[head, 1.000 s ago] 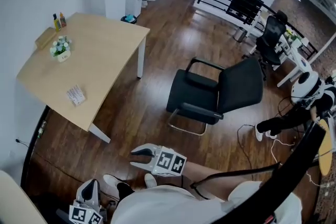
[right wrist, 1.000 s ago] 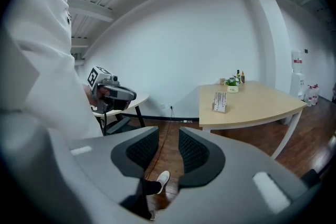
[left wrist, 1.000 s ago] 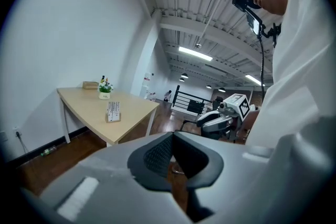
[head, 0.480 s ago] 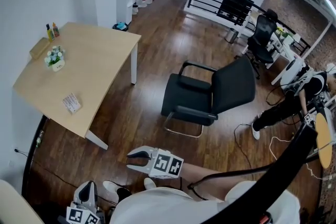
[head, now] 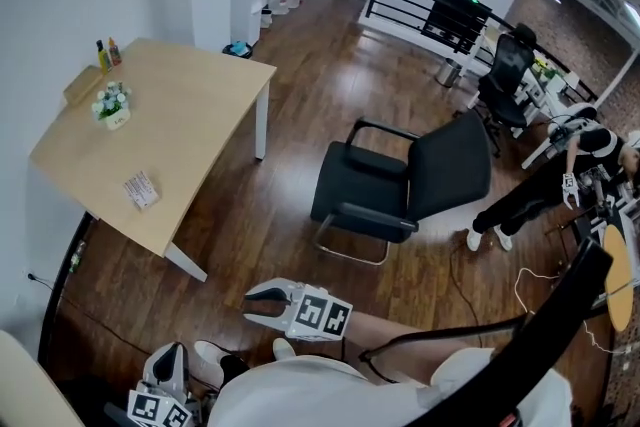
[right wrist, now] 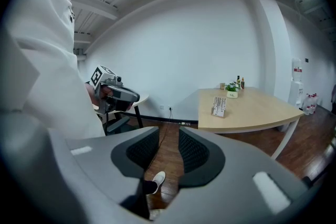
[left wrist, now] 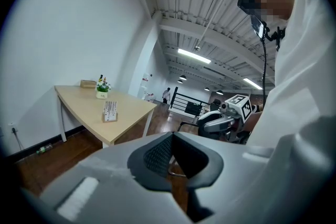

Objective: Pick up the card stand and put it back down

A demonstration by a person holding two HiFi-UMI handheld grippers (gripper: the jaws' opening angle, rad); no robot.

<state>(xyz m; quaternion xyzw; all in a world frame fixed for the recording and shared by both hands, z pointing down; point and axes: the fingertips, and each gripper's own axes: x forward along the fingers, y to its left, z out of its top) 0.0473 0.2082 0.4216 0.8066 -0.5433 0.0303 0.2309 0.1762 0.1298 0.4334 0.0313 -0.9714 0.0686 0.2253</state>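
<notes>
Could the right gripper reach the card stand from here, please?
Probably not: the right gripper is near the body, while the card stand sits on the table across the floor. Nothing blocks the way.

No text can be read. Print on the card stand (right wrist: 219, 107), ahead and to the right of the right gripper's (right wrist: 169, 139) jaws, is too small to make out; the plant pot's (right wrist: 232, 94) label blurs; the marker cube (head: 322, 312) shows only square patterns.

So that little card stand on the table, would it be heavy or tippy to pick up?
Probably light: the card stand looks small and thin on the table. It stands upright, so a nudge might tip it. Its flat, straight face suggests stiffness, though it's too small to confirm.
</notes>
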